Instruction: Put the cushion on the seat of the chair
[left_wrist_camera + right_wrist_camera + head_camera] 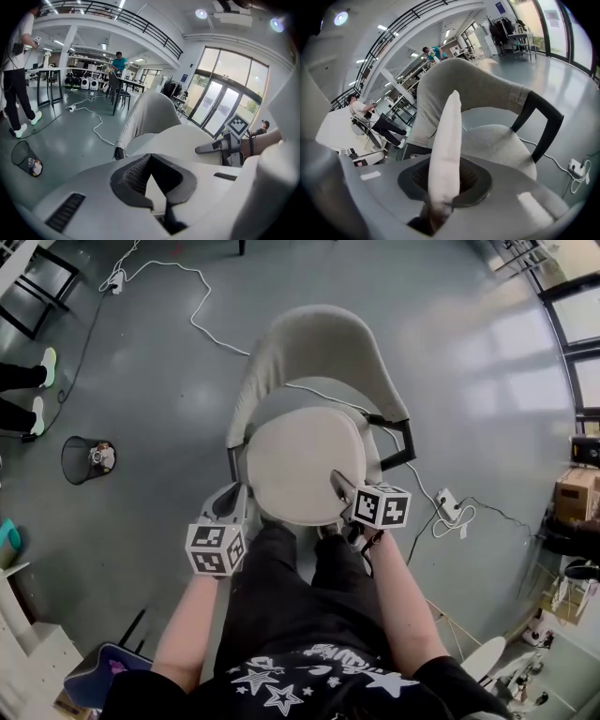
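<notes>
Cushion is hanging just above the chair seat. We are pinching its near rim with the left gripper at seven o'clock and the right gripper at five. It is looking light and floppy, favouring two rim holds. Cable is trailing across the glossy floor at eleven.

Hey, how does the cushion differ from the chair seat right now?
The cushion is cream and smooth; the seat is grey, textured fabric. The cushion is held up off the seat, pinched at its near edge by the left tongs and right tongs; the seat is fixed on the chair beneath it. Both are rounded, with a similar outline.
</notes>
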`<action>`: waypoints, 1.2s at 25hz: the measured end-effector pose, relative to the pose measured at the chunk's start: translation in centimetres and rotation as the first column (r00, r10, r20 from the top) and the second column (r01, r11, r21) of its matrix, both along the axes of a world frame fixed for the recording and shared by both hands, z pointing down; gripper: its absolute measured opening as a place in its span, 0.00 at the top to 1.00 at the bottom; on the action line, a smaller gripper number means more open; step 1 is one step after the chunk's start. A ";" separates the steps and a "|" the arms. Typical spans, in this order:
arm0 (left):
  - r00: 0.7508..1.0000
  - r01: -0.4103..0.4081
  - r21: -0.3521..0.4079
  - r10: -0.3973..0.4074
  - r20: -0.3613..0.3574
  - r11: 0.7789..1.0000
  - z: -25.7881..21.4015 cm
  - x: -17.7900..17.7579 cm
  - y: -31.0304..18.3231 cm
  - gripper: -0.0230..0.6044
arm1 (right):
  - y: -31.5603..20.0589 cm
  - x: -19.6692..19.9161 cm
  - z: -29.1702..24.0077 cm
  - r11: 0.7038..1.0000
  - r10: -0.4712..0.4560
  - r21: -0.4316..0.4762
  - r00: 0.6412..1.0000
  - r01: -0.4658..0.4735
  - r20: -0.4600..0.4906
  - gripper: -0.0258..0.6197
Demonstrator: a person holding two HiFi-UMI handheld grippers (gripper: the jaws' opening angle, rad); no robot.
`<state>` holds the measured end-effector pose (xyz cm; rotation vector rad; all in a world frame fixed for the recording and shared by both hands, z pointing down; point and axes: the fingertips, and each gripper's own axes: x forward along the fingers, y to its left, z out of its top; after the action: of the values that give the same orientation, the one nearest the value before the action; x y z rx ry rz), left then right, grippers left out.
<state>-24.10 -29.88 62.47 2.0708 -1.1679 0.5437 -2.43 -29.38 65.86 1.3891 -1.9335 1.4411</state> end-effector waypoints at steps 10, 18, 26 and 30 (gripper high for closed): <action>0.997 -0.069 -0.060 0.071 0.041 0.996 3.7 4.3 2.0 0.95 | 0.2 4.9 5.2 0.999 -0.041 -0.002 0.994 0.041 -0.103 0.84; 0.996 -0.056 -0.123 0.064 0.062 0.991 7.0 8.7 2.9 0.95 | -0.2 6.8 8.9 0.997 -0.082 -0.001 0.992 0.082 -0.092 0.82; 0.995 -0.027 -0.183 0.043 0.087 0.983 10.0 11.8 3.7 0.95 | 0.1 9.6 12.9 0.998 -0.063 -0.034 0.997 0.061 -0.051 0.80; 0.995 -0.017 -0.208 0.038 0.097 0.978 11.2 12.9 4.3 0.95 | 0.2 10.7 14.6 0.997 -0.065 -0.053 0.997 0.062 -0.050 0.78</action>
<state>-11.17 -25.54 73.63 1.9025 -1.0911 0.7580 8.29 -29.16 80.47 1.3168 -1.8786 1.4019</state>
